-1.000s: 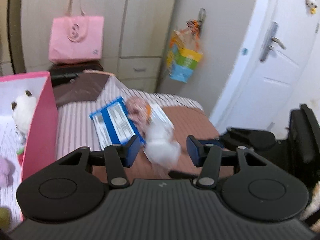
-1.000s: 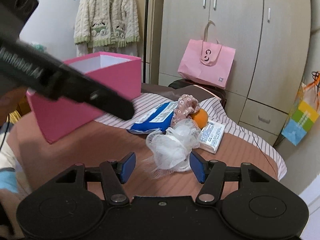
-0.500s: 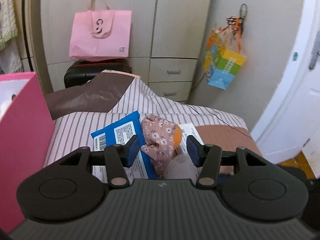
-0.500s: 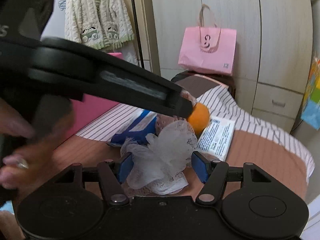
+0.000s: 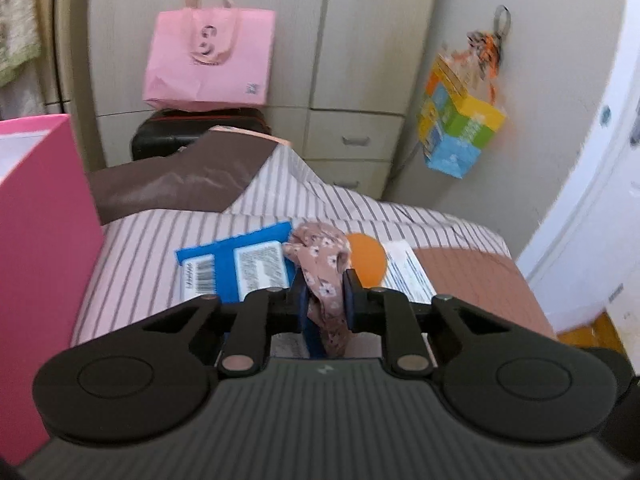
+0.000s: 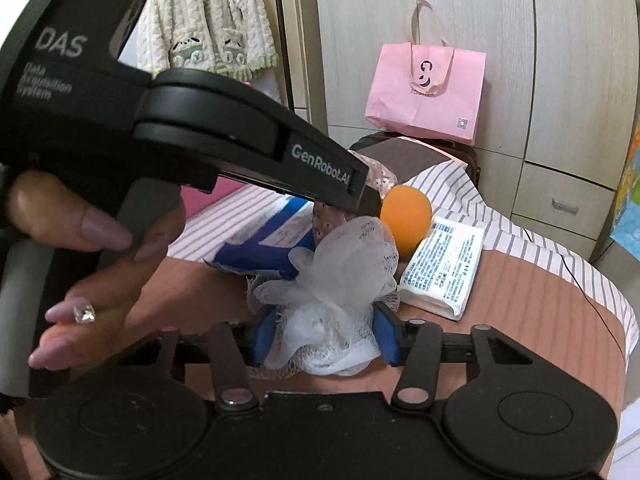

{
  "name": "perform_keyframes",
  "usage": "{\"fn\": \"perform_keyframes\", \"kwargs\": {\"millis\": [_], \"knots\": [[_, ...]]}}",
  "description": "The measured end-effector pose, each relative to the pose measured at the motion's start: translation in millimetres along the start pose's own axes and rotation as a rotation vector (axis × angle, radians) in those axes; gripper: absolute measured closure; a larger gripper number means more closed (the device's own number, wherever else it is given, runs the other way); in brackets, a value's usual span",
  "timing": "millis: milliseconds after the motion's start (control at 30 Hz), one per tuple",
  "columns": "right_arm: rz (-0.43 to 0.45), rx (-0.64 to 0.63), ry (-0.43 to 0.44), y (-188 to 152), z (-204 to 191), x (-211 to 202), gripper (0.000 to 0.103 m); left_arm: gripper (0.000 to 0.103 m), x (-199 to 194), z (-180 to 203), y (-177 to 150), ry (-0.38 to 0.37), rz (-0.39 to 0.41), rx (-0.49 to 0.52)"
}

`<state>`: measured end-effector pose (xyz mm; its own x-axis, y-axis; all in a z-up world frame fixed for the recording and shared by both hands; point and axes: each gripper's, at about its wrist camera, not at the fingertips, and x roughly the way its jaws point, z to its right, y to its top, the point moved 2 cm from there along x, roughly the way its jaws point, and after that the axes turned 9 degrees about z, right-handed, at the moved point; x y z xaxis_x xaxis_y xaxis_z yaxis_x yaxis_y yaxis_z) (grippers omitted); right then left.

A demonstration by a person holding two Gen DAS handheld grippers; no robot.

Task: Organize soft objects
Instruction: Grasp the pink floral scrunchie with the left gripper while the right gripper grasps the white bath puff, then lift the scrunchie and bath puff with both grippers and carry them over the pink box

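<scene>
In the left wrist view my left gripper (image 5: 326, 298) has its jaws closing on a pink floral cloth (image 5: 320, 248), and both blue pads press its lower part. An orange ball (image 5: 366, 258) lies just behind the cloth. In the right wrist view my right gripper (image 6: 324, 330) has its jaws closing around a white mesh pouf (image 6: 344, 256), with the pads against its sides. The left gripper (image 6: 368, 196), held by a hand (image 6: 100, 264), crosses from the upper left and hides most of the cloth.
A blue packet (image 5: 240, 268) and a white tissue pack (image 6: 444, 268) lie on the striped bed cover (image 5: 132, 248). A pink box (image 5: 40, 240) stands at the left. Behind are a pink bag (image 5: 208, 52), wardrobe drawers (image 5: 356, 140) and a colourful hanging bag (image 5: 460, 132).
My left gripper swung in over the floral cloth and its jaws closed onto it. The right gripper moved forward around the pouf and its jaws narrowed against it.
</scene>
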<state>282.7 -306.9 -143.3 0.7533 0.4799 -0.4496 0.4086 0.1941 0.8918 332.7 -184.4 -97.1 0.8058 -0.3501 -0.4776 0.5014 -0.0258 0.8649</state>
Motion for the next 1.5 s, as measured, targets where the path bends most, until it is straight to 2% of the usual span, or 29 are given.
{"fn": "perform_keyframes", "kwargs": {"millis": [67, 167, 300, 433, 667, 900, 1033, 1100, 1167, 1200, 1233, 1300, 1333, 1400, 1500], "knots": [[0.003, -0.008, -0.015, -0.8, -2.1, -0.2, 0.053, 0.086, -1.7, 3.2, -2.7, 0.001, 0.006, 0.02], [0.002, 0.007, -0.026, -0.7, -4.9, -3.2, 0.062, 0.095, -7.8, 6.1, -4.8, -0.003, 0.011, 0.031], [0.013, 0.016, -0.044, -4.5, -12.7, -11.3, 0.066, 0.097, -21.6, -0.4, -7.5, 0.011, 0.04, 0.004], [0.021, 0.067, -0.06, -7.8, -13.4, -19.8, 0.067, 0.097, -37.0, -8.5, -9.0, 0.014, 0.052, -0.023], [0.009, 0.165, -0.115, -12.4, -11.6, -30.6, 0.067, 0.097, -72.5, -14.5, -14.7, -0.031, 0.108, -0.044], [0.006, 0.162, -0.145, -15.0, -19.9, -38.7, 0.066, 0.097, -98.1, -24.3, -16.5, -0.047, 0.151, -0.069], [0.012, 0.158, -0.159, -15.3, -21.8, -42.8, 0.066, 0.096, -97.4, -21.4, -20.4, -0.075, 0.129, -0.048], [0.016, 0.153, -0.17, -16.0, -21.2, -46.4, 0.067, 0.089, -93.0, -18.8, -23.5, -0.092, 0.107, -0.043], [0.017, 0.156, -0.178, -17.3, -19.9, -50.1, 0.066, 0.069, -88.8, -15.8, -26.9, -0.113, 0.087, -0.036], [0.016, 0.158, -0.181, -18.4, -18.8, -51.8, 0.066, 0.054, -87.6, -14.2, -28.0, -0.118, 0.086, -0.03], [0.015, 0.158, -0.187, -19.2, -18.1, -53.3, 0.066, 0.049, -86.9, -11.8, -29.1, -0.12, 0.091, -0.021], [0.01, 0.152, -0.194, -21.4, -16.4, -56.1, 0.066, 0.045, -84.1, -5.5, -29.4, -0.117, 0.1, 0.017], [0.008, 0.149, -0.198, -22.6, -15.4, -57.4, 0.066, 0.039, -80.8, -2.1, -28.7, -0.11, 0.102, 0.036], [0.005, 0.146, -0.201, -24.6, -11.8, -58.5, 0.066, 0.032, -72.2, 4.5, -27.0, -0.078, 0.114, 0.07], [0.008, 0.159, -0.204, -26.2, -6.6, -58.1, 0.065, 0.028, -55.4, 12.8, -27.5, -0.023, 0.149, 0.143]]}}
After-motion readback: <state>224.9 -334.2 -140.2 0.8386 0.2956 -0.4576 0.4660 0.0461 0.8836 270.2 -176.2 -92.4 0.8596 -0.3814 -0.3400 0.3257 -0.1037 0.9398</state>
